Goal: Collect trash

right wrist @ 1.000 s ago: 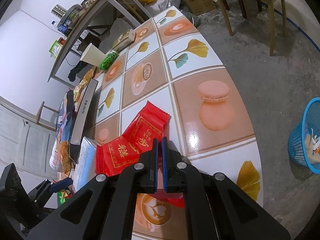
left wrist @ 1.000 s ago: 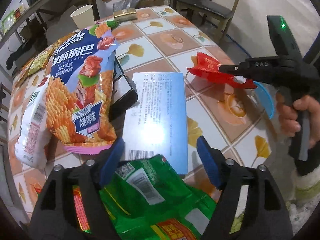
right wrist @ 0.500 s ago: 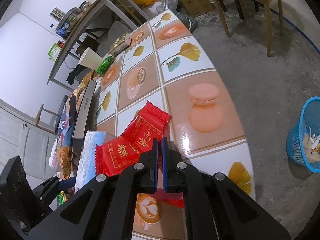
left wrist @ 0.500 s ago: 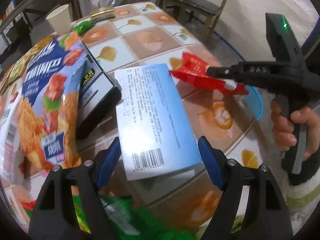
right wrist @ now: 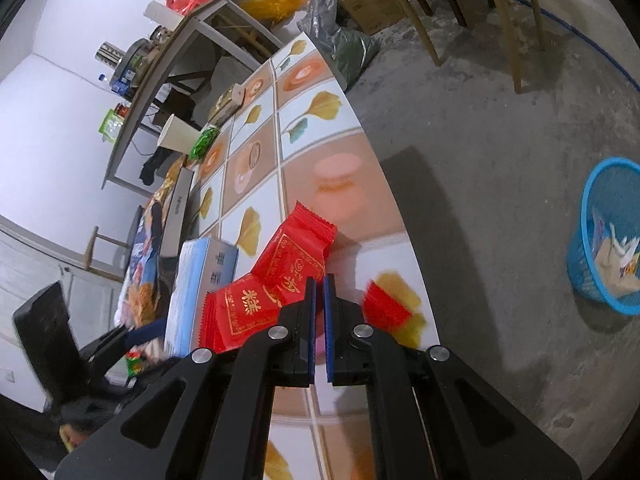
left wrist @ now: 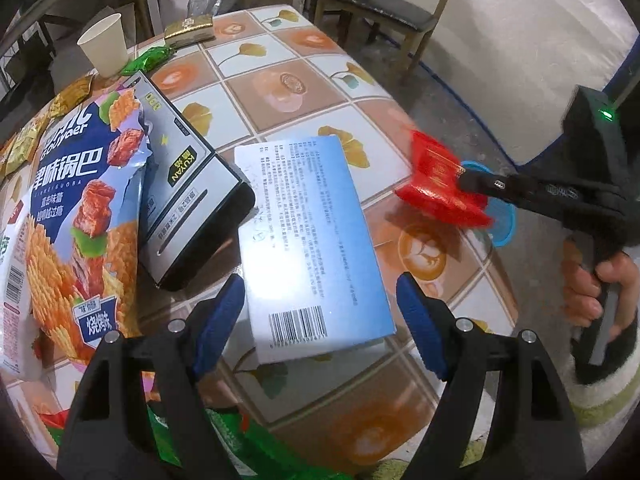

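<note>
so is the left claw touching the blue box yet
Apart. In the left wrist view the left claw stands open, the blue box lying between its pads, with bare table showing on either side of the box.

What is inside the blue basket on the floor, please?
The blue basket holds some pale paper or wrapper scraps, one with a little colour. What lies under them, at the bottom, cannot be seen, since the basket's wall and the scraps cover it.

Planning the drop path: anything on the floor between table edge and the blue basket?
Right wrist view: only bare concrete floor between the table edge and the blue basket.
</note>
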Demonstrator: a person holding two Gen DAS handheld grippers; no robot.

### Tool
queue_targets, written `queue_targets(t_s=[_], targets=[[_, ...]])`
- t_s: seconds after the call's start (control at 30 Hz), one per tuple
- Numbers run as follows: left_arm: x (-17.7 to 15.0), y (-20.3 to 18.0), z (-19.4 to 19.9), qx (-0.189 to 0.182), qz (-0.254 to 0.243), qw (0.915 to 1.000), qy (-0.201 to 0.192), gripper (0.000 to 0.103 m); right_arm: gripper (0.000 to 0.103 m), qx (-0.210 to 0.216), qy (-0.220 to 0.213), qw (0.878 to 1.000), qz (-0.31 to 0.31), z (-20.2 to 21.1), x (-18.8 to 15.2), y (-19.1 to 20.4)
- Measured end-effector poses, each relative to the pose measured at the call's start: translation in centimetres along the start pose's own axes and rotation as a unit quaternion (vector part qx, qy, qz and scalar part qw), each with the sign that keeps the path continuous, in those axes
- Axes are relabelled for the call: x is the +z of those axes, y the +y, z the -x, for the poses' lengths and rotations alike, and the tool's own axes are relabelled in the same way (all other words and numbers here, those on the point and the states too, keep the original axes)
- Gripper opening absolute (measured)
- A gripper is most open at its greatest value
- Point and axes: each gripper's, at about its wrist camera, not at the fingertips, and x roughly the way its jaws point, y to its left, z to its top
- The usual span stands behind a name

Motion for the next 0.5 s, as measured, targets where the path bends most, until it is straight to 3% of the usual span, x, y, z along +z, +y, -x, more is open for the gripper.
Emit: queue_targets(t_s=[0.27, 0.5], targets=[[0.5, -0.5, -1.3, 0.033, 0.008, 0.9994, 0.002, 0.074, 0.004, 0.02, 0.016, 1.0, 0.013, 0.7, -2.2, -0.1], [0.6, -0.4, -1.2, 0.031, 0.024, 0.9992, -0.005, 0.071, 0.004, 0.027, 0.013, 0.999, 0.019, 1.2, -2.7, 0.3]])
